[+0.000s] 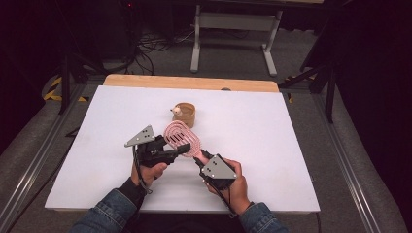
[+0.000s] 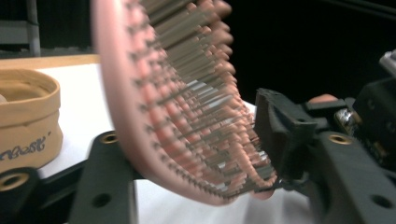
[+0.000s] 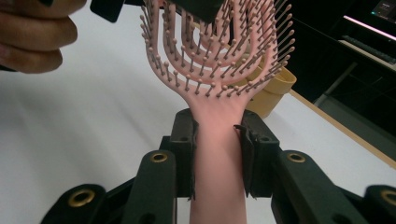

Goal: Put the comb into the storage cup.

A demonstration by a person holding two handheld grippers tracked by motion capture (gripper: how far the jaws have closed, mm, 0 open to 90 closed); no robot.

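Tabletop [image 1: 252, 145] clutter is slight: a tan round container [image 1: 184, 114] stands on the white surface just beyond the work, with a small pale object at its near rim that is too small to make out. In the left gripper view the same container [image 2: 28, 119] sits at the left edge, printed lettering on its wall cut off by the frame. In the right gripper view it [image 3: 271, 91] shows behind the bristles, largely screened by them.

A pink hairbrush [image 1: 182, 137] is held off the table between the two grippers, near the container but apart from it. The right gripper [image 1: 203, 156] grips the brush handle [image 3: 217, 154]: both black jaws press against its sides, at a narrow opening set by the handle's width. The left gripper [image 1: 180, 149] has its jaws around the brush head [image 2: 187, 107], one on the back of the pink frame, the other on the bristle side; they look to be bearing on it, with the head standing edge-on and tilted between them.

The left gripper view is blurred across the bristles, so exact contact at the bristle-side jaw is hard to judge. In the right gripper view the top of the brush head is cut off by the frame and partly covered by the left gripper's dark jaws [image 3: 196, 7], and the fingers of the left hand [image 3: 32, 35] enter at the upper left corner.
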